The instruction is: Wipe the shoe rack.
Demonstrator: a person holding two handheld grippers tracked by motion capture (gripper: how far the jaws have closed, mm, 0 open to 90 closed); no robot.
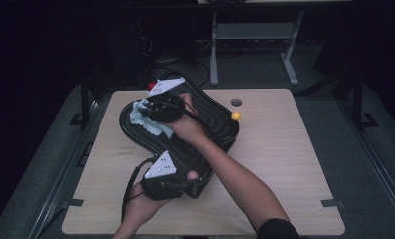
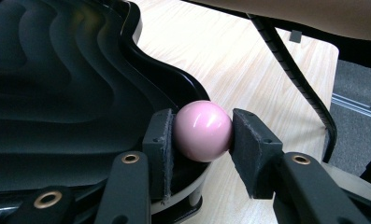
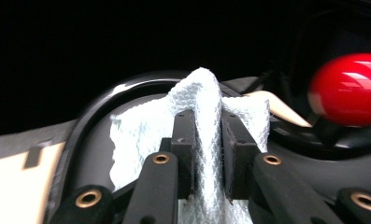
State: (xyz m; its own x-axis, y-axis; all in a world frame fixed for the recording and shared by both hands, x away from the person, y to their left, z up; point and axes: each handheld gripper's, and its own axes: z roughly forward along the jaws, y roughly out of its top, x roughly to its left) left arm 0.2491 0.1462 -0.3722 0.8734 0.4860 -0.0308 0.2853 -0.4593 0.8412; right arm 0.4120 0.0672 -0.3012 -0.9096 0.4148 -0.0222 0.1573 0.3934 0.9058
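**Steadied and wiped: black tray gets a cloth**

Evidently the left gripper (image 2: 203,140) pinches the pink ball (image 2: 203,130) at the tray's (image 1: 220,134) near edge to anchor it, while the right gripper (image 3: 206,140) clamps the white cloth (image 3: 199,98) against the tray's far-left corner, apparently for wiping.

table (image 1: 284,164) | yellow ball (image 1: 236,116) | red ball (image 3: 349,88) at tray's far edge

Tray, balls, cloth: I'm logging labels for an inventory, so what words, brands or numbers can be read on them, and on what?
None: no text shows on the black tray, pink ball, red ball, yellow ball or white cloth.
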